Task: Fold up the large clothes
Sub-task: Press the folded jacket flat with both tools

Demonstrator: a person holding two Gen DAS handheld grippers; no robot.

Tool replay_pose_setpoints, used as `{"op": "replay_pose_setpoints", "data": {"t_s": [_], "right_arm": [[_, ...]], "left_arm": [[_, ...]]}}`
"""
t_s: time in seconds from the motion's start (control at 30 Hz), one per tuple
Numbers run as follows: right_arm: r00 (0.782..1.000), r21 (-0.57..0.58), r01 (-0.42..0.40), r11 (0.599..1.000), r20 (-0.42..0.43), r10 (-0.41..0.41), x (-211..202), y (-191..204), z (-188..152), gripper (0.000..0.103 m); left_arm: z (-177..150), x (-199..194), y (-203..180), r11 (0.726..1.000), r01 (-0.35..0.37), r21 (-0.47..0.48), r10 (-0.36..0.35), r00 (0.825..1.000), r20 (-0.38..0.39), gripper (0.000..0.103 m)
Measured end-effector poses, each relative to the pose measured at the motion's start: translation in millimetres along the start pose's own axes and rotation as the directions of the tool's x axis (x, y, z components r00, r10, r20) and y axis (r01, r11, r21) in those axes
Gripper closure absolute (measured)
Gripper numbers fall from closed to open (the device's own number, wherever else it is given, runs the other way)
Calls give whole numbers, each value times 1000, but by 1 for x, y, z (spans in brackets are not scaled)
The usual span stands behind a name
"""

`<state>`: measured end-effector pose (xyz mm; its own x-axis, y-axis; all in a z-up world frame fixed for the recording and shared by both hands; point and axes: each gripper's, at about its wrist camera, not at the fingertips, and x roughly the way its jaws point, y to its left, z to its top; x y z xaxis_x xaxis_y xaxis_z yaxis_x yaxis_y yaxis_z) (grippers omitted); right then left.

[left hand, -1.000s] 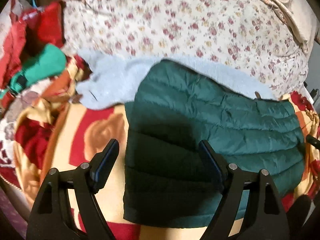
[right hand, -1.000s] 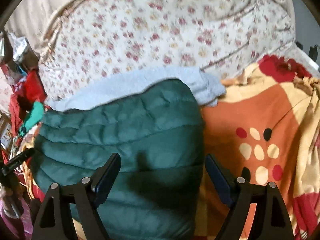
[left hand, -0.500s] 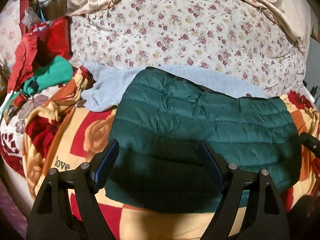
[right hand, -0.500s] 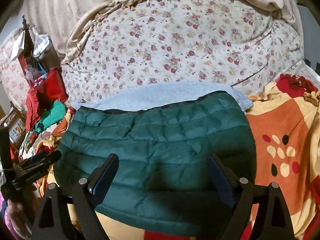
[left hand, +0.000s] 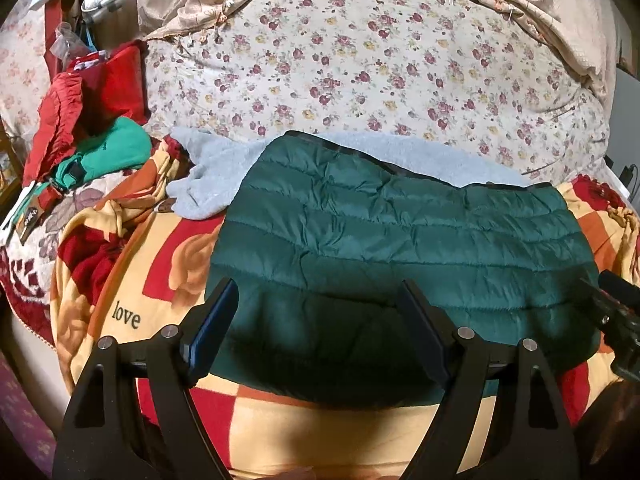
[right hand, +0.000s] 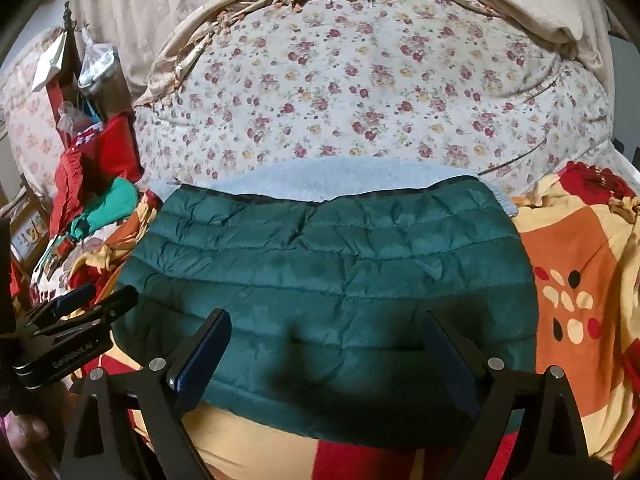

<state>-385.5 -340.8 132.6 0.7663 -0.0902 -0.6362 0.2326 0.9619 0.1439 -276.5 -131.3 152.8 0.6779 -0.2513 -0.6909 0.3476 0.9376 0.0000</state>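
A dark green quilted puffer jacket [left hand: 400,248], folded into a wide rectangle with horizontal stitched channels, lies flat on a red, orange and cream patterned blanket [left hand: 280,424]. Behind the jacket, partly under its far edge, sits a pale blue fleecy garment [left hand: 212,184], then a floral quilt [left hand: 360,72]. Left of the jacket is a heap of red and teal clothes [left hand: 96,136]. The left gripper [left hand: 316,304] and right gripper [right hand: 326,330] hover over the jacket's near edge, jaws spread wide, holding nothing
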Motion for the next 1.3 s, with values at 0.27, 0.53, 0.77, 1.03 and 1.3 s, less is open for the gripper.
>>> {"op": "replay_pose_setpoints", "data": {"t_s": [0.27,0.53,0.77,1.03,1.3], "right_arm": [[1000,7,-15,1000,-14,15,3,12,-5,9],[1000,7,12,1000,-22,-12,8,13,-9,9],[999,-6,28,1000,-28,-28,11,14,-11,9],[999,-15,38,999,-34,-39,13,14,-11,8],[998,-19,43,999,-35,-44,15,11,-8,8]], "left_arm": [[-4,1,-2,1000,-3,5,3,1000,-8,21],[-8,3,-5,1000,-3,6,3,1000,-15,21],[-9,3,-5,1000,-3,2,3,1000,-15,21],[-11,4,-7,1000,0,9,0,1000,-18,21],[-12,6,-9,1000,8,13,-8,1000,-30,21]]}}
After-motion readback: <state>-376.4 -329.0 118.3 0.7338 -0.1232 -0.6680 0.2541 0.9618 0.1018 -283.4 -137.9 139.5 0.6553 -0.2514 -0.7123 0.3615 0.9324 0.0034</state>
